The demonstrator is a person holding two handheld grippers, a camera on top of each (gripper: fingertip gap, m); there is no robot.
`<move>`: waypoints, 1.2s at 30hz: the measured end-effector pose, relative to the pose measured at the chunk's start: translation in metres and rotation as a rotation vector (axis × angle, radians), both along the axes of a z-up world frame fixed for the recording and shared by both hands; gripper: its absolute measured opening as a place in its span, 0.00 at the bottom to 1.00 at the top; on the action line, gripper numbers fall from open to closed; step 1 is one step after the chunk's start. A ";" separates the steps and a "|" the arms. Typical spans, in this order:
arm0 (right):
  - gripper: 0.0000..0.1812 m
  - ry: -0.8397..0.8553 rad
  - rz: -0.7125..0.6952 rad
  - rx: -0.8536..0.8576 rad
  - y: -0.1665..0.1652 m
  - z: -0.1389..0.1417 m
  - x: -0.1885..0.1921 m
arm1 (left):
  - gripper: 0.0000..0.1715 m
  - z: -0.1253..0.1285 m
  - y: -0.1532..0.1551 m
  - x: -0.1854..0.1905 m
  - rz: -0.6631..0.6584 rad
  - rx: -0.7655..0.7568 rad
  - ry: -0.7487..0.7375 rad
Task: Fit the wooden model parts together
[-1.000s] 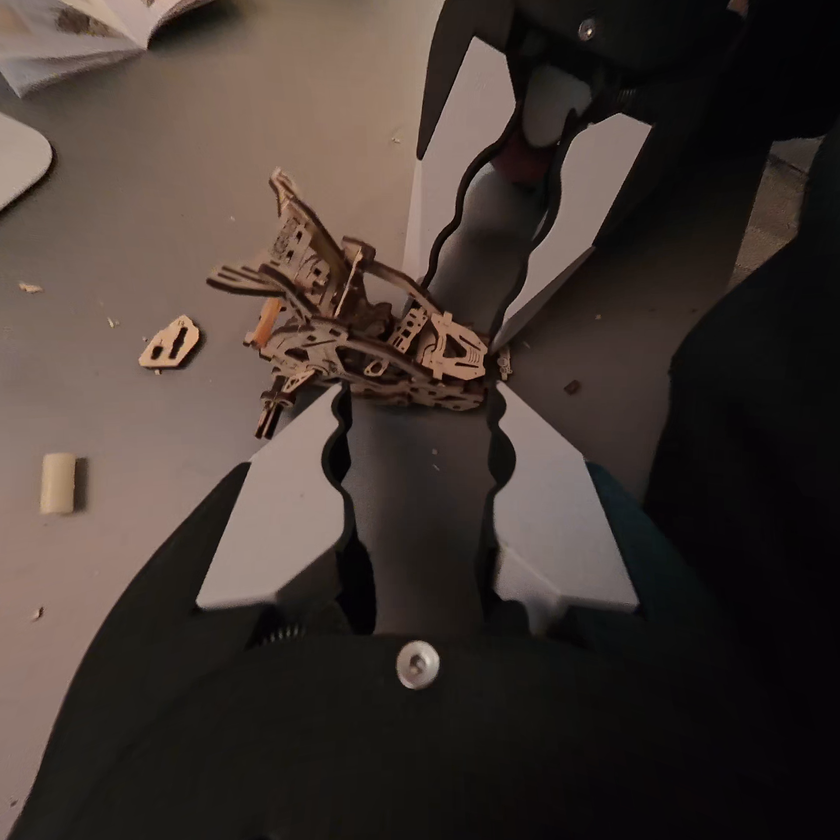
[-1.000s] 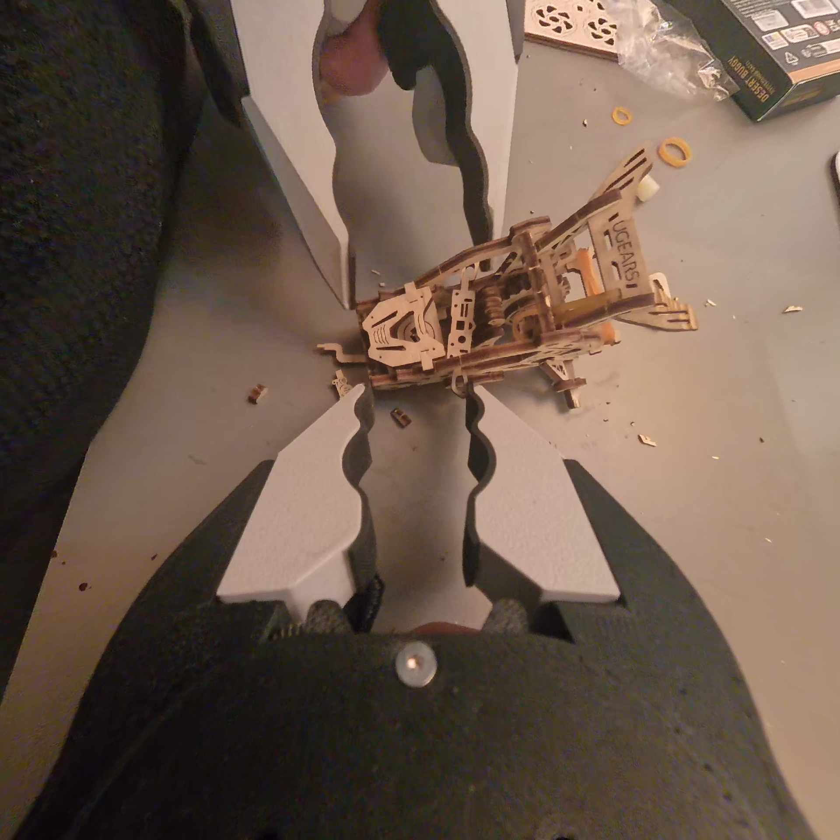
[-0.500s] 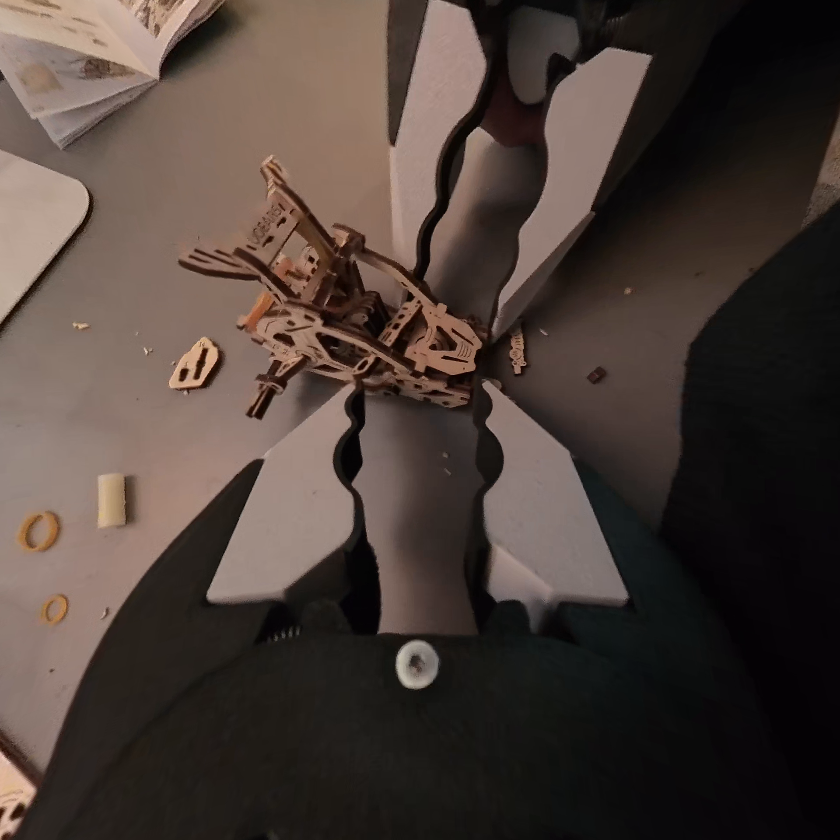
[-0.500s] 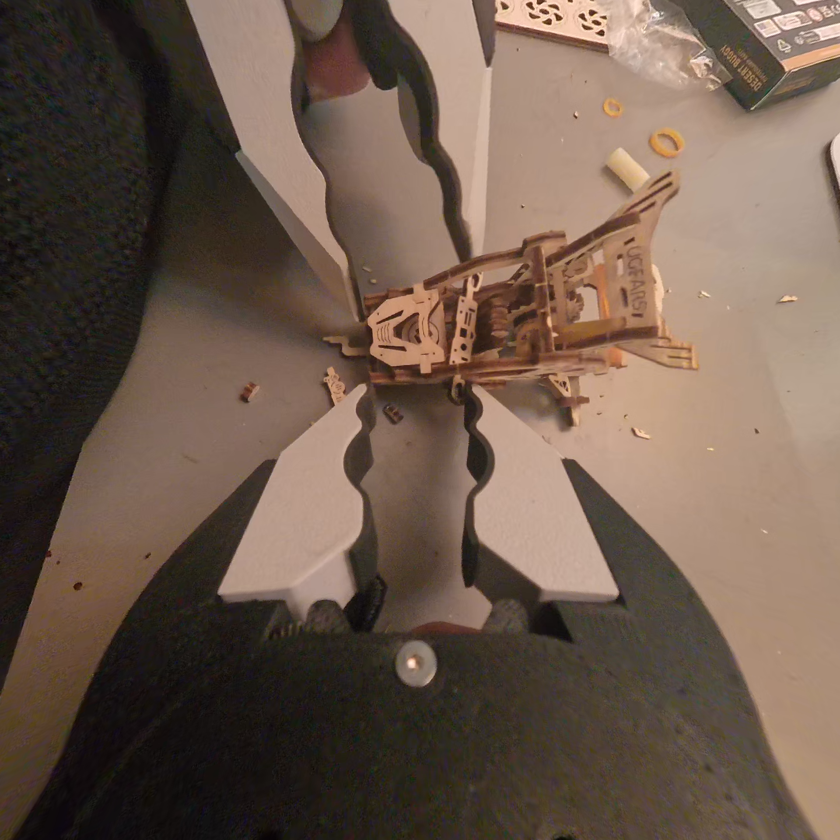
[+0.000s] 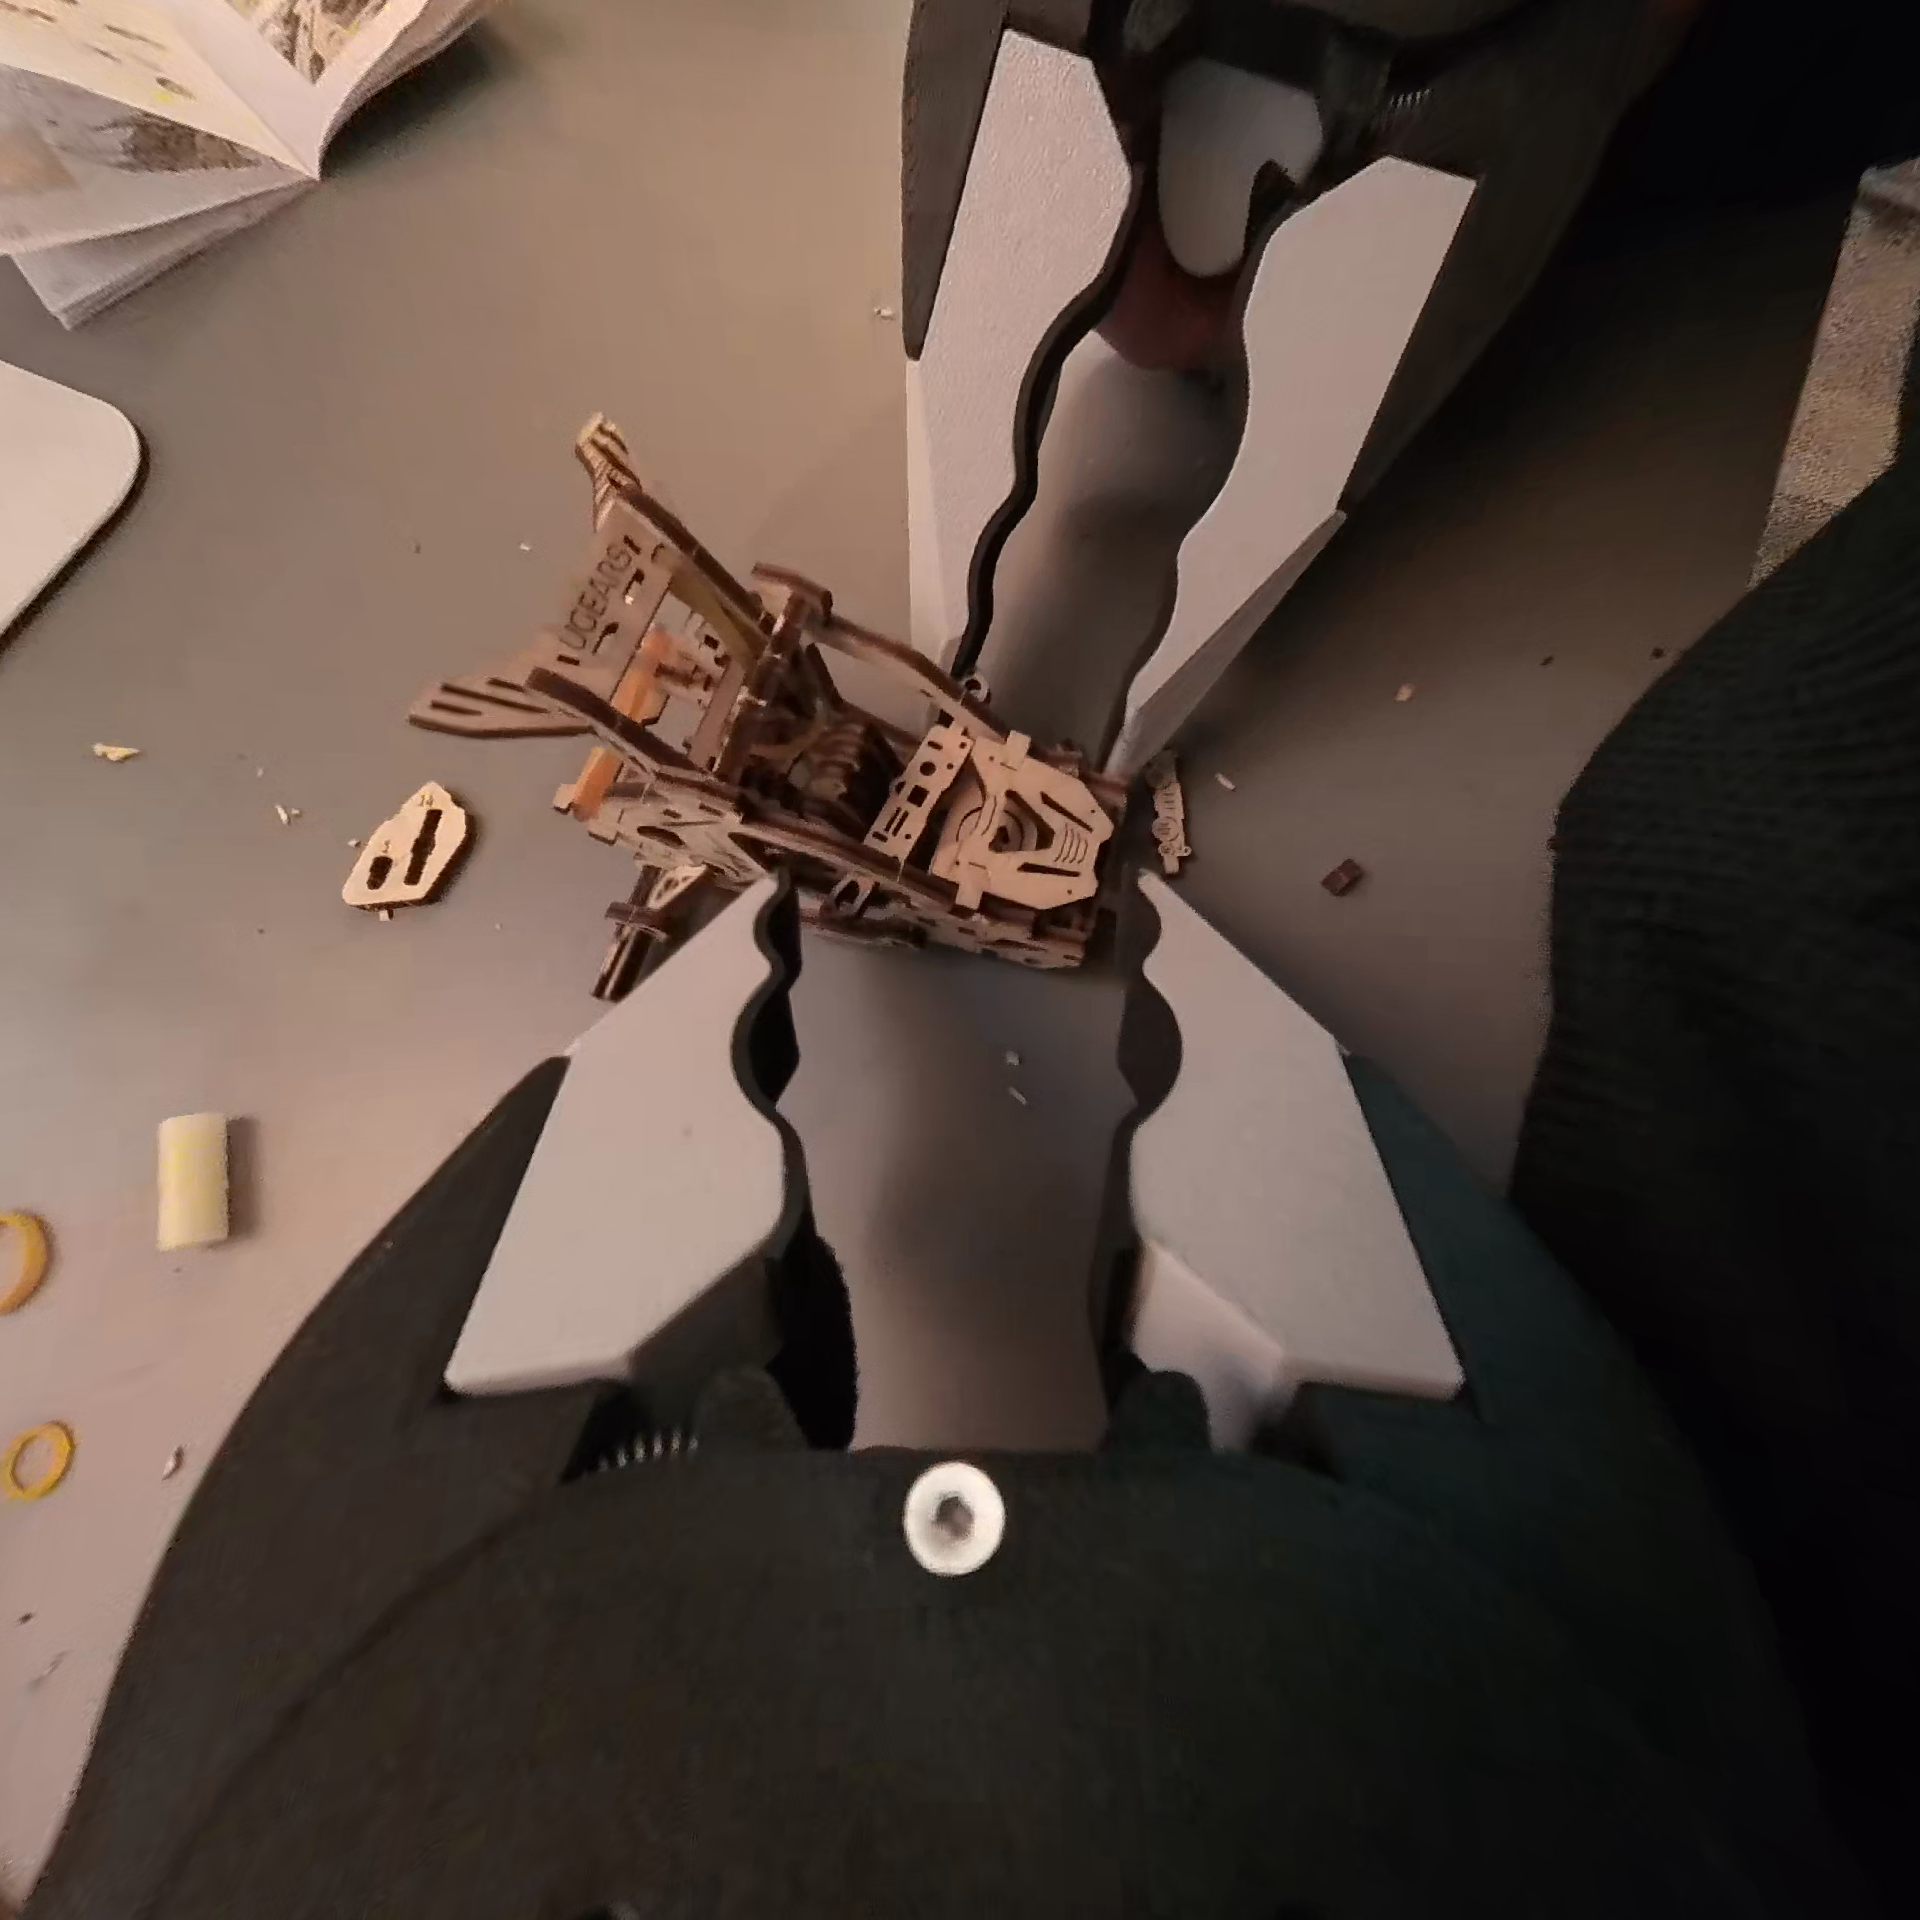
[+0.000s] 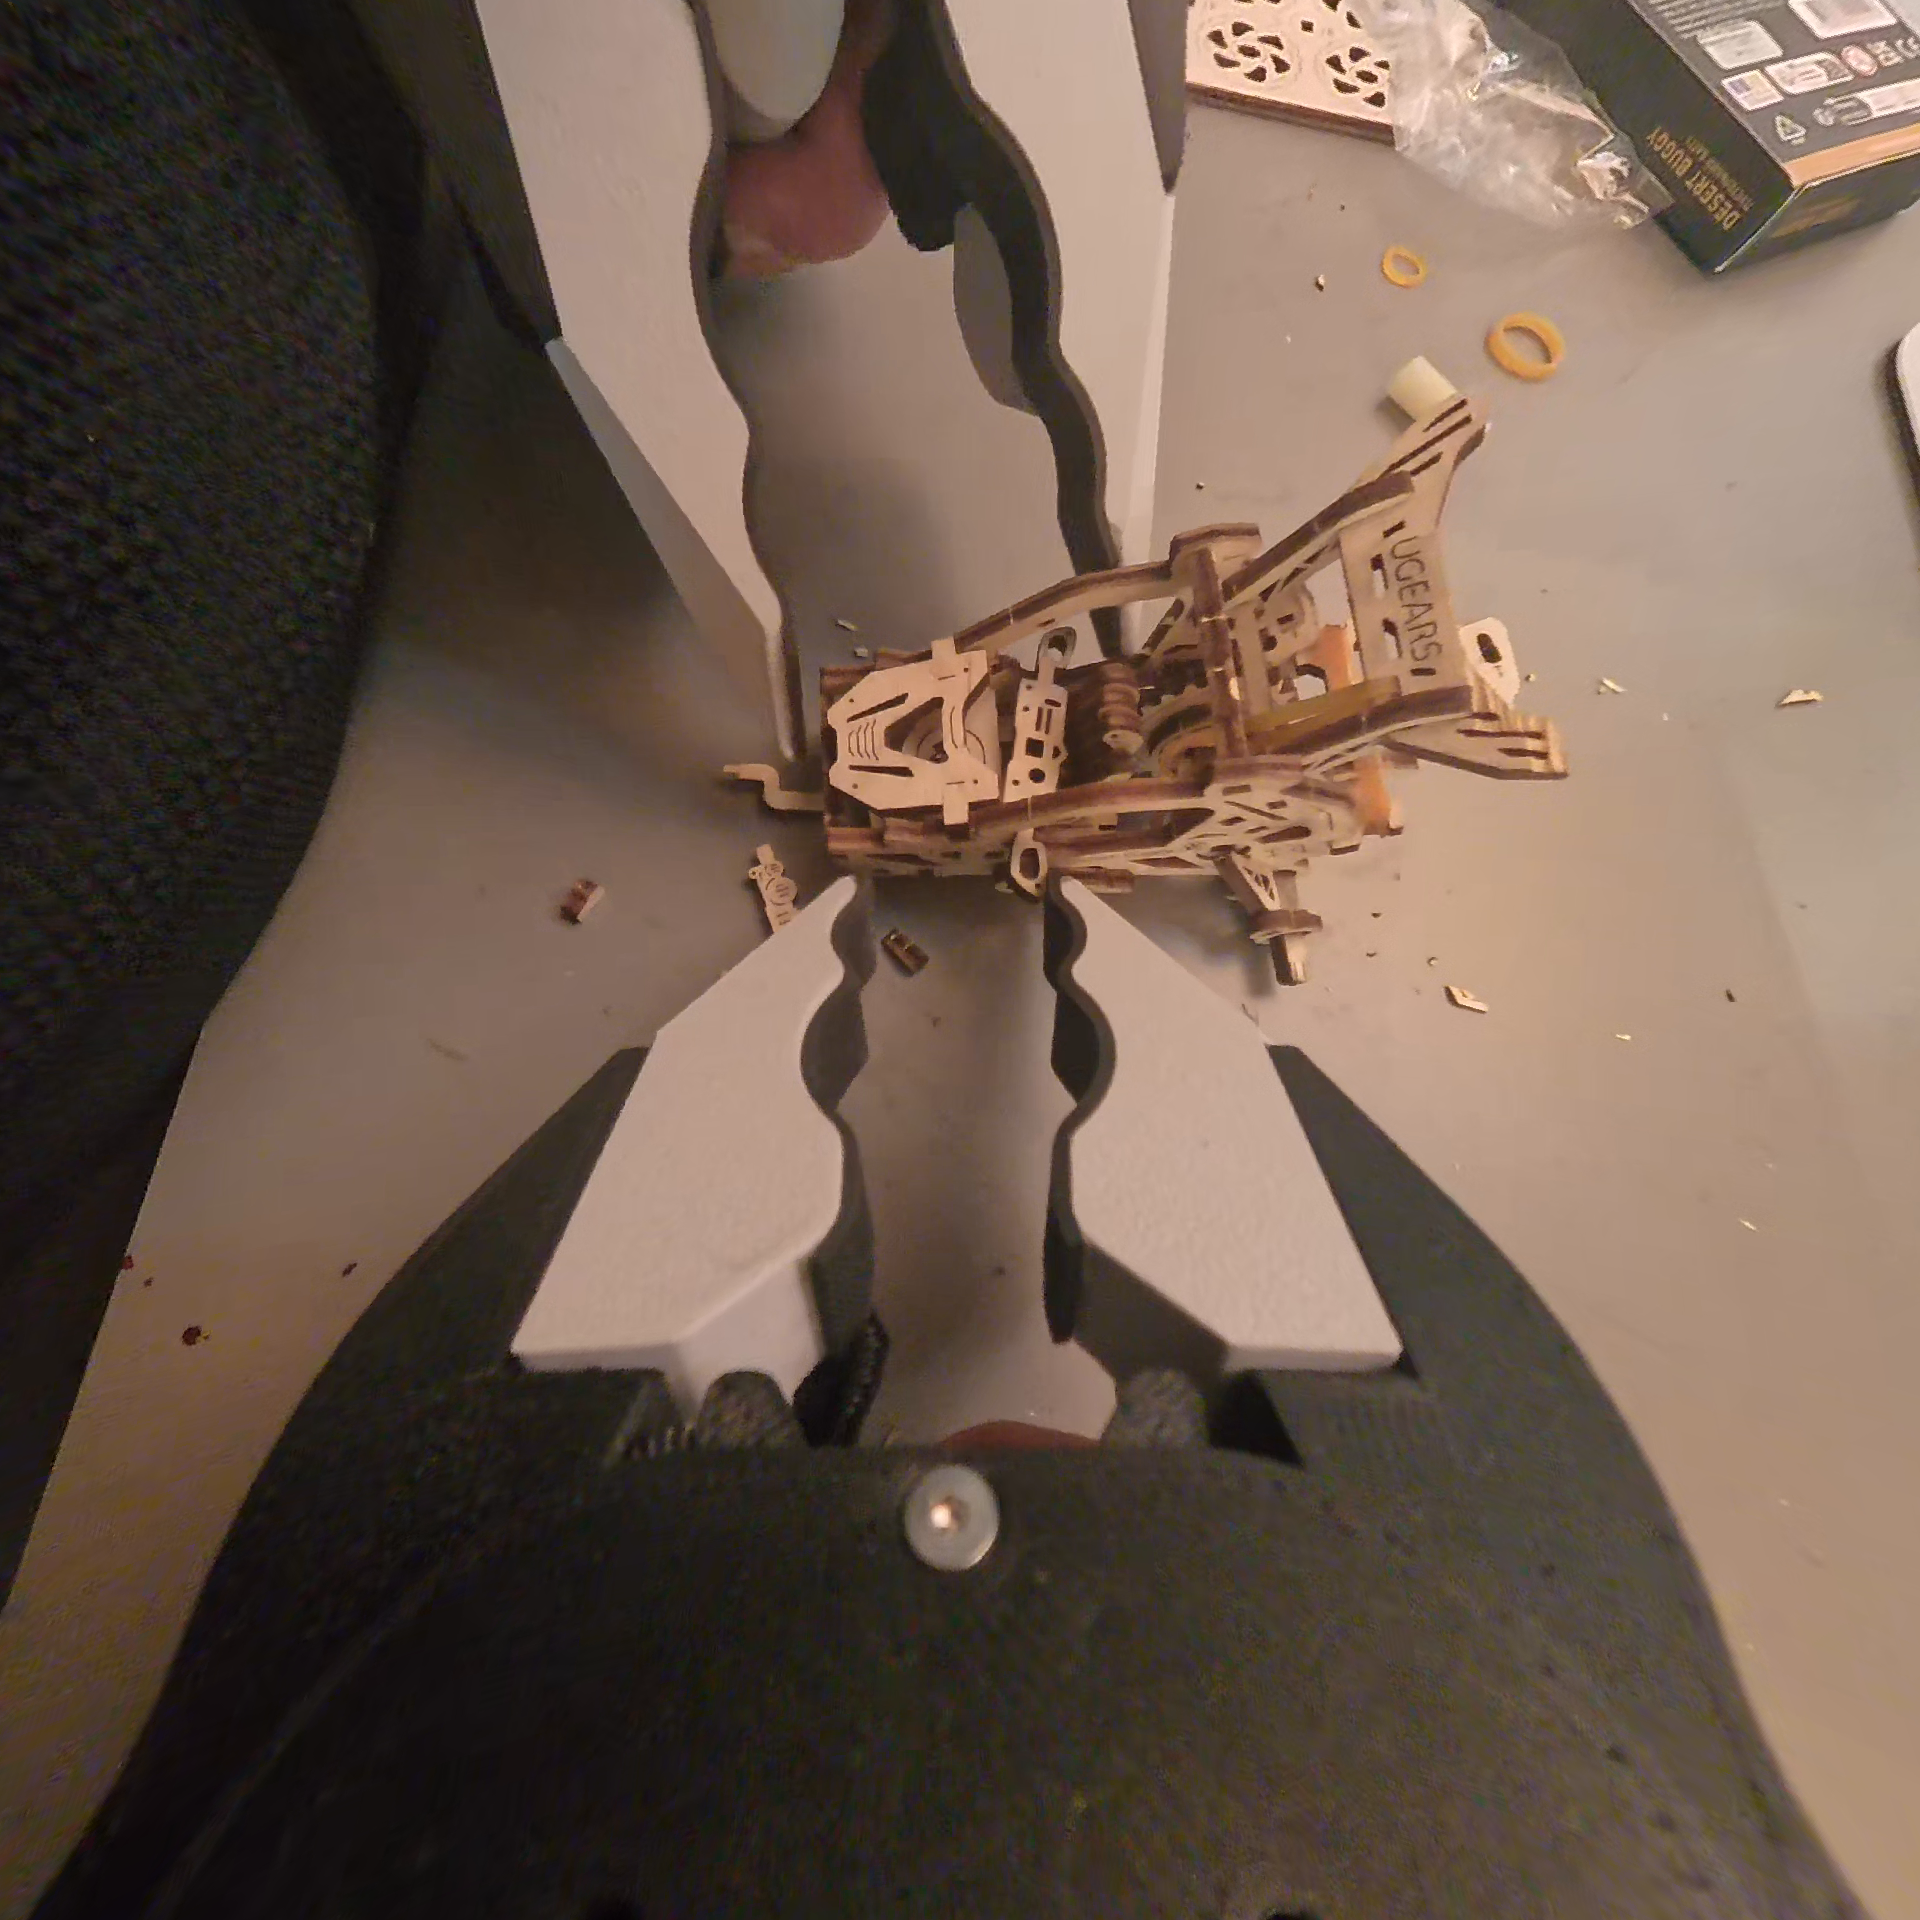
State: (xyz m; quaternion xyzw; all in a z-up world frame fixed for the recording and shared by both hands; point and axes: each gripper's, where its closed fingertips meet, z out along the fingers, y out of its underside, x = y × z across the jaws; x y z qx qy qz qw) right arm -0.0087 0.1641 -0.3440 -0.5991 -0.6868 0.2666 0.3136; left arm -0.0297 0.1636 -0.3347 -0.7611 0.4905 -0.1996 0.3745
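Note:
A part-built wooden model (image 5: 831, 769) lies on the grey table, its front end toward my grippers and its rear frame raised. It also shows in the right wrist view (image 6: 1143, 748). My left gripper (image 5: 956, 899) is open, with its fingertips against one long side of the model's front end. My right gripper (image 6: 951, 894) is open, with its tips against the opposite side. Each gripper shows across the model in the other's view. A flat loose wooden piece (image 5: 407, 852) lies left of the model. A small hooked piece (image 6: 764, 779) and a tiny slotted piece (image 6: 774, 883) lie by the front end.
An open booklet (image 5: 156, 135) and a white rounded board (image 5: 52, 488) lie far left. A white cylinder (image 5: 192, 1179) and yellow rubber bands (image 6: 1524, 343) lie nearby. A dark box (image 6: 1787, 114), a plastic bag (image 6: 1507, 135) and a cut wooden sheet (image 6: 1299, 52) sit beyond. Dark fabric (image 6: 156, 520) borders the table. Left and right tips are no more than a few centimetres apart. About 10 centimetres separates my left fingertips from the flat loose wooden piece (image 5: 407, 852).
The model has turned slightly between the two grippers and its rear frame has tipped up higher. Both grippers stay open against its front end.

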 end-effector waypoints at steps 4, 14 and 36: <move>0.16 0.002 0.001 -0.003 -0.001 0.000 -0.001 | 0.29 0.000 -0.002 -0.003 0.004 -0.024 -0.008; 0.16 0.003 0.004 -0.009 -0.001 0.000 -0.001 | 0.28 0.001 -0.003 -0.002 0.015 0.016 0.025; 0.11 0.071 -0.019 -0.199 0.002 0.012 0.002 | 0.27 0.002 -0.001 -0.002 0.014 0.068 0.077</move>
